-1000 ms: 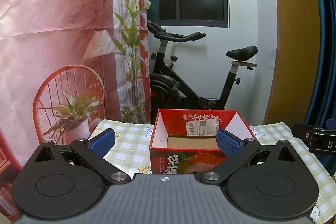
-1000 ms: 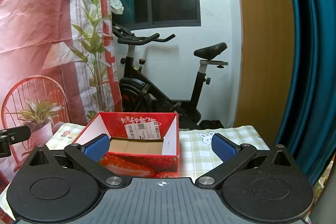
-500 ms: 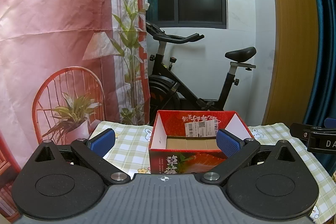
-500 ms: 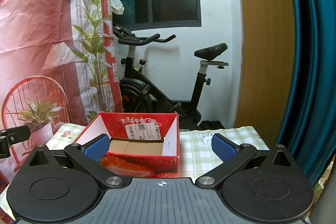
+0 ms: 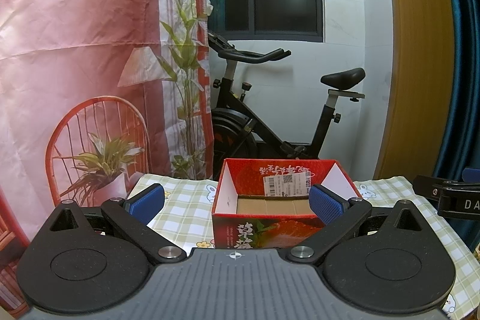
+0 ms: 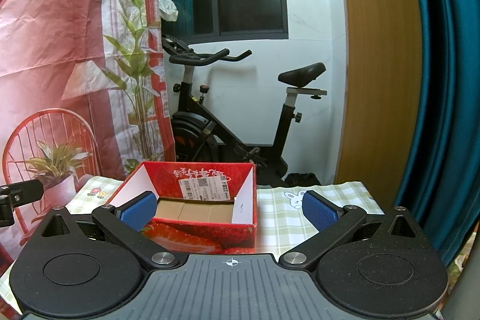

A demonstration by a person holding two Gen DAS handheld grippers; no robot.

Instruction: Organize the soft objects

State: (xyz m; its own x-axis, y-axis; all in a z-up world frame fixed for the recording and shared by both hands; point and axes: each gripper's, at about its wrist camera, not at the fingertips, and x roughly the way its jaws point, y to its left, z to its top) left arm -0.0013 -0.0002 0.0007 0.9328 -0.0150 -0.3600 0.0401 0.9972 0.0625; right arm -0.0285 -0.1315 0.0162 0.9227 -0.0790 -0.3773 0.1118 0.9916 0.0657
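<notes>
Box (image 5: 270, 225) on table (image 5: 186, 209); exercise bike (image 5: 270, 122) behind; backdrop (image 5: 75, 50) left; curtain (image 6: 444, 80) right.

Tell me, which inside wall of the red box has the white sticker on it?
The far wall of the red box, facing the fingers, carries the white barcode sticker. The two side walls are plain white.

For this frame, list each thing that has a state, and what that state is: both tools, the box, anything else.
Left tool: open, holding nothing.
Right tool: open, holding nothing.
Red strawberry-print cardboard box: upright on the table, top open, bare cardboard floor showing, nothing visible inside.
Green checked tablecloth: lying flat under the box.
Soft objects: none in view.
</notes>
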